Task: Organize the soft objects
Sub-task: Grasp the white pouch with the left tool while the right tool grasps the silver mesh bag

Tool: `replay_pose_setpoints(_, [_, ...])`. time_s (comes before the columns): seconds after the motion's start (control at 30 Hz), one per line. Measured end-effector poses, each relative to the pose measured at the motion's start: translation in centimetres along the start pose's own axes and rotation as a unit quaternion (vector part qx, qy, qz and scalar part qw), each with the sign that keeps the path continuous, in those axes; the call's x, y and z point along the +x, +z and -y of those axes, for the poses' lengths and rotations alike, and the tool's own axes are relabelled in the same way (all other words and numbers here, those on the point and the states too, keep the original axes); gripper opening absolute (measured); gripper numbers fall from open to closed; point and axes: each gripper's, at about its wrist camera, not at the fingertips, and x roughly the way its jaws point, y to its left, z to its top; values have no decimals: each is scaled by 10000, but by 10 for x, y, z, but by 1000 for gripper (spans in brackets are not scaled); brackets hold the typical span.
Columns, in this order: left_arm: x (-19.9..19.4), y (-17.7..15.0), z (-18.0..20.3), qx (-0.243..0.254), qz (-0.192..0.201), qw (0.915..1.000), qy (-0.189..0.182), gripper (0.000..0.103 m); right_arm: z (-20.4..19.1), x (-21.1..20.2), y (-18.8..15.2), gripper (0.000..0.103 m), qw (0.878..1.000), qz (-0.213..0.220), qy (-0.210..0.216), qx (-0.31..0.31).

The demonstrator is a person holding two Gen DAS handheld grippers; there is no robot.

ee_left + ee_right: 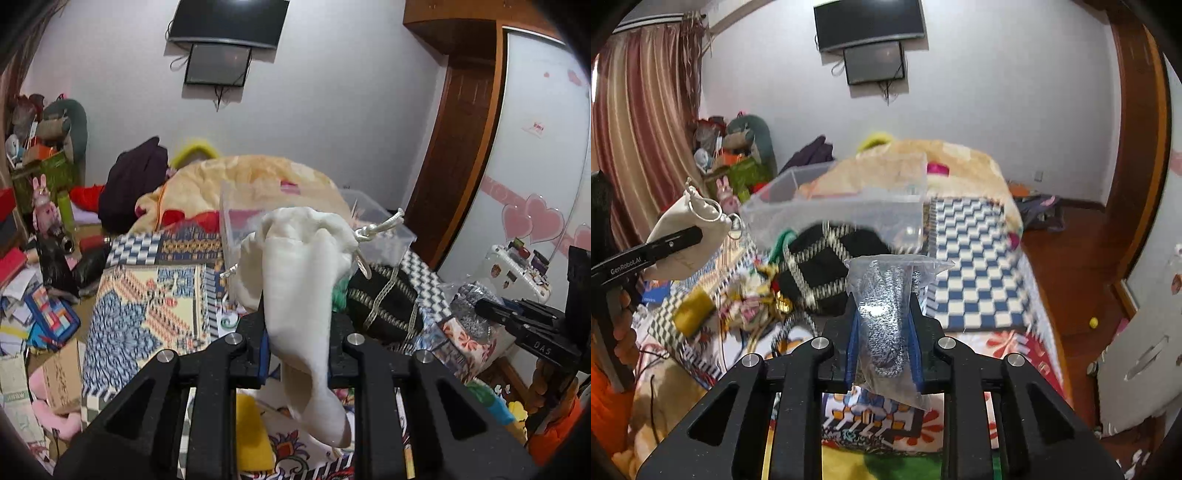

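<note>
My left gripper is shut on a white drawstring cloth pouch, held up above the patterned bed; the pouch also shows at the left of the right wrist view. My right gripper is shut on a clear plastic bag holding a grey speckled fabric item, also visible in the left wrist view. A clear plastic storage box stands on the bed ahead of both grippers, seen too in the left wrist view. A black bag with woven trim lies in front of the box.
Small soft items and a yellow piece lie on the patterned bedcover. A peach blanket is heaped behind the box. Clutter covers the floor at left. A wardrobe stands at right.
</note>
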Motion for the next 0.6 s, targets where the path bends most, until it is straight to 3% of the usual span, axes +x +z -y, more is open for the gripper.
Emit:
replay_pose_setpoints(0.3, [2,42,7,148,348,9992,86,21,-16,-4,45,21,9971,739,79,-161])
replay_pose_setpoints(0.6, [29,80,7,198,298,9992,202,21,-28,31,81,21,9955,886,265,-229])
